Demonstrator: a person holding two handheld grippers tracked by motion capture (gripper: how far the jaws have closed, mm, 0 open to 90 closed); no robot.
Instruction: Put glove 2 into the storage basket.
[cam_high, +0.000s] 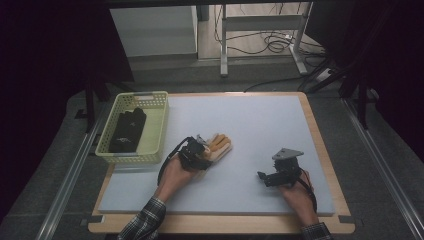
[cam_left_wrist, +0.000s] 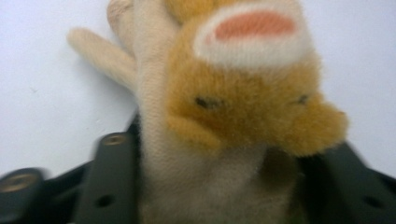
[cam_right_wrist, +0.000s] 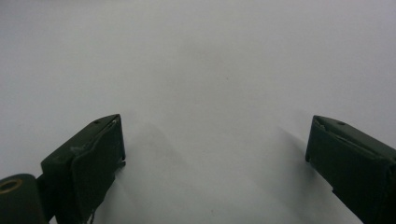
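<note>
The left hand-held gripper (cam_high: 204, 150) seems clamped on a furry glove (cam_left_wrist: 224, 107); the right hand-held gripper (cam_right_wrist: 215, 158) is spread apart.

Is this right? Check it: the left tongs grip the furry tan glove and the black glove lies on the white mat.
Not quite. The high view shows the black fabric glove inside the pale yellow plastic basket, not on the white mat. The left tongs do grip the furry tan glove.

Left gripper (cam_high: 206, 150) clamped shut; right gripper (cam_high: 262, 177) spread wide.
</note>
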